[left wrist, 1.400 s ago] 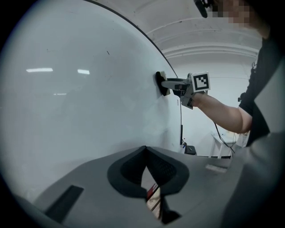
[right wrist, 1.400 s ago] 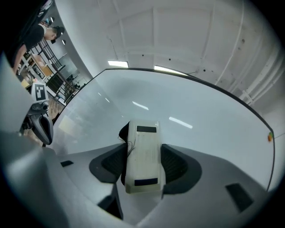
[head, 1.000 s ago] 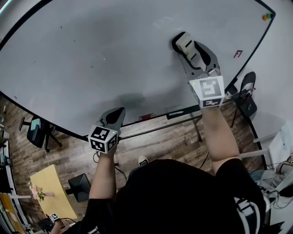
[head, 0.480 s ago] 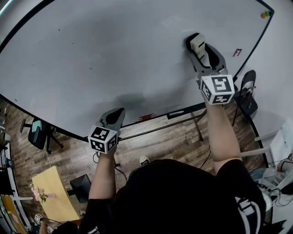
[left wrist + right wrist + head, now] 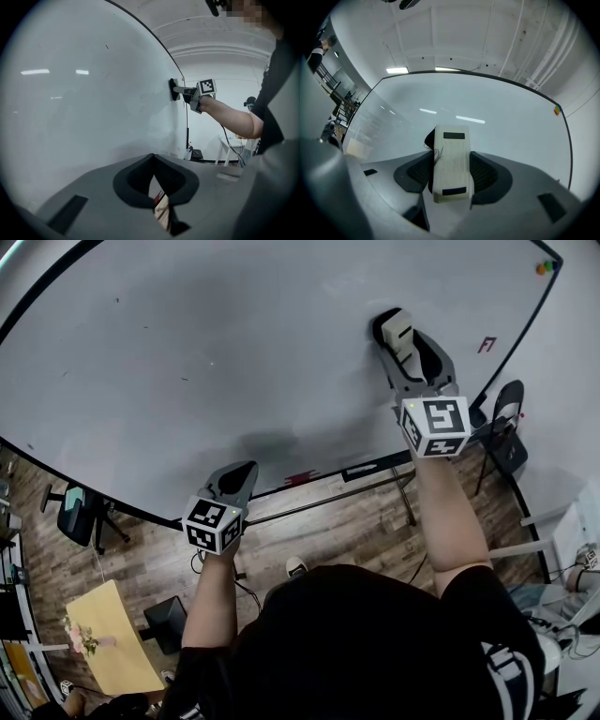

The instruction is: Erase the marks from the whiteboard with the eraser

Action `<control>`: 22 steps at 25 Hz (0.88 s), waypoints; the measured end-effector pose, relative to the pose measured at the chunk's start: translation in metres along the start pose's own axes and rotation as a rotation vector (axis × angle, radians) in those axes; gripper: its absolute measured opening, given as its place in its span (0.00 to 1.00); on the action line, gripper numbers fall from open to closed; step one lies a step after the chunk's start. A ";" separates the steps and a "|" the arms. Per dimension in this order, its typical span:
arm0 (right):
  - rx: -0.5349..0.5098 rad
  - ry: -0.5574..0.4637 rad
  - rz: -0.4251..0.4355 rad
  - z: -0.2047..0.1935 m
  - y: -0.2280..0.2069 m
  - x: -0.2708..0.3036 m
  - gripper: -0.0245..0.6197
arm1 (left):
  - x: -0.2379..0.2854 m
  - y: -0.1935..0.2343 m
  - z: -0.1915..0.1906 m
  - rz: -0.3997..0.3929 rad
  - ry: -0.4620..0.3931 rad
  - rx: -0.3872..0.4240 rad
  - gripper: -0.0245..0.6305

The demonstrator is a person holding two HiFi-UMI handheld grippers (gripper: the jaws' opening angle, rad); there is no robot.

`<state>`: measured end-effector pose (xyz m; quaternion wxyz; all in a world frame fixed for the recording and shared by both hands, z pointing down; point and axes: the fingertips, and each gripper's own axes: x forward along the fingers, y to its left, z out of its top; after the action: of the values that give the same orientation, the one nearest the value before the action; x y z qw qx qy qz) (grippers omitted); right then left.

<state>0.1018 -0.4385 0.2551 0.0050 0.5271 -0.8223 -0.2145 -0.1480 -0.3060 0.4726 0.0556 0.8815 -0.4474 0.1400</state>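
Eraser slightly rightward across whiteboard

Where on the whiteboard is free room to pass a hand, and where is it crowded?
Free: the left and middle of the whiteboard, left of the eraser. Crowded: the right side, where the right claw holds the eraser to the board, coloured magnets in the top corner. The left claw is by the lower edge.

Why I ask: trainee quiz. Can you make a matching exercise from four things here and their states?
Things:
1 eraser
2 left gripper
3 right gripper
4 whiteboard

States:
A shut, empty
B almost clean, only small specks
C held against the whiteboard
D shut on the eraser

Pairs: 1-C; 2-A; 3-D; 4-B
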 end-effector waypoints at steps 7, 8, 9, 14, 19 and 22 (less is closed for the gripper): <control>-0.033 0.004 0.048 -0.006 0.043 0.003 0.40 | -0.005 0.000 -0.003 0.004 -0.003 -0.022 0.05; -0.039 0.014 0.060 -0.011 0.050 0.004 0.40 | -0.005 0.000 -0.004 0.006 -0.002 -0.025 0.05; -0.050 0.019 0.074 -0.011 0.058 0.004 0.40 | -0.006 -0.001 -0.005 0.008 -0.001 -0.025 0.05; -0.183 0.002 0.125 0.001 0.103 0.007 0.40 | -0.010 0.000 -0.010 0.018 0.000 -0.033 0.05; -0.303 0.007 0.150 -0.005 0.133 0.008 0.40 | -0.015 0.003 -0.014 0.028 0.001 -0.056 0.05; -0.318 0.002 0.161 -0.005 0.142 0.008 0.40 | -0.017 0.004 -0.015 0.032 -0.001 -0.057 0.05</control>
<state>-0.0233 -0.3973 0.3088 0.1064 0.4524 -0.8175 -0.3400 -0.1632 -0.2919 0.4818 0.0782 0.8723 -0.4654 0.1276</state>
